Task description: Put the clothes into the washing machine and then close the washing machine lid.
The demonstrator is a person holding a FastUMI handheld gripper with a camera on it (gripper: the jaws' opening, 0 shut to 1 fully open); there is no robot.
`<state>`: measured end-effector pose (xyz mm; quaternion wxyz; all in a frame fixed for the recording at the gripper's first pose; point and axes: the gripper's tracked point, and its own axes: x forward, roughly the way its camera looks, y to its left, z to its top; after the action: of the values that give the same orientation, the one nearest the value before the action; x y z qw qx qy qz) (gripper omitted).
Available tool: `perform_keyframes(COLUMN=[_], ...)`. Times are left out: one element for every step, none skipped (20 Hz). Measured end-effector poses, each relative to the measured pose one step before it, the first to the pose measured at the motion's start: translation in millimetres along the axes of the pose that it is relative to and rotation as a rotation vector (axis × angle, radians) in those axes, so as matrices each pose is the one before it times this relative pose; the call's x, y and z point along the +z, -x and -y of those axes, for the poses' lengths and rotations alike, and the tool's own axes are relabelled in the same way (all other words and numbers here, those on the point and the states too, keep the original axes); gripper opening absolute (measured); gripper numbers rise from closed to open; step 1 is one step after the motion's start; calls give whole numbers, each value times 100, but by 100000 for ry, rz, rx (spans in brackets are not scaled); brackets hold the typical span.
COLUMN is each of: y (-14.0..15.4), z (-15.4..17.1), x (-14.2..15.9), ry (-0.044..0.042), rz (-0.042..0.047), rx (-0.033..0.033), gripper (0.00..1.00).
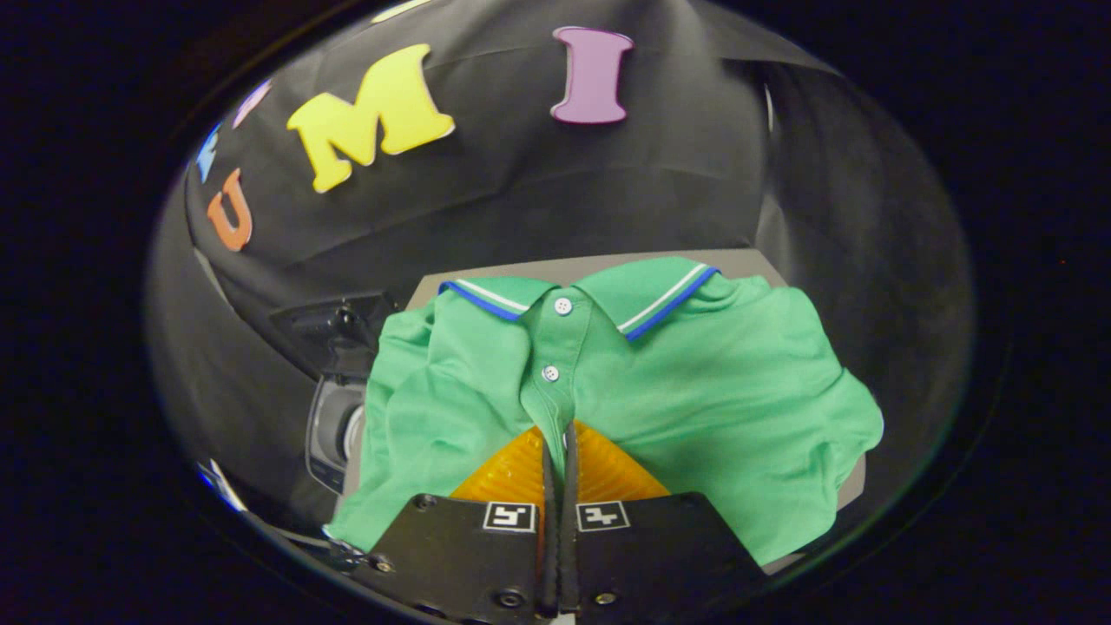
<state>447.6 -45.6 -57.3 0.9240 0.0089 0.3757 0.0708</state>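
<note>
A green polo shirt [694, 391] with a blue-and-white trimmed collar lies spread over a grey desk [755, 263], collar at 12 o'clock from the fingers [557, 443]. The fingers are pressed together at the shirt's button placket, pinching a narrow fold of its fabric between them. At 9 o'clock from the shirt, partly under its sleeve, sits a dark and grey appliance [334, 425], against the black cloth wall [521, 174].

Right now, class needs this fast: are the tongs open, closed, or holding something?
Tongs: closed, fingers nearly together, pinching a fold of the green shirt at its button strip.
</note>
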Motion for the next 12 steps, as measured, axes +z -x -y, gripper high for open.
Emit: perform_keyframes(y=[1229, 1584, 1535, 1572, 1385, 1331, 971, 764, 602, 384, 228, -128], z=[-510, -643, -800, -765, -1072, -1203, -1492, -1797, -1730, -1947, -2048, -2152], x=[1137, 1203, 1525, 1551, 1372, 1255, 1291, 1106, 858, 607, 308, 90], ry=[2098, 4722, 4238, 2107, 215, -1319, -1595, -537, 619, 1230, 1730, 1751], rz=[5183, 5933, 5718, 4618, 2990, 2517, 2373, 2137, 1843, 1577, 708, 392], rx=[-346, -1770, -1152, 155, 2103, 3123, 3639, 3521, 3272, 3433, 3672, 4200], gripper=[4, 4, 4, 4, 4, 4, 4, 4, 4, 4, 4, 4])
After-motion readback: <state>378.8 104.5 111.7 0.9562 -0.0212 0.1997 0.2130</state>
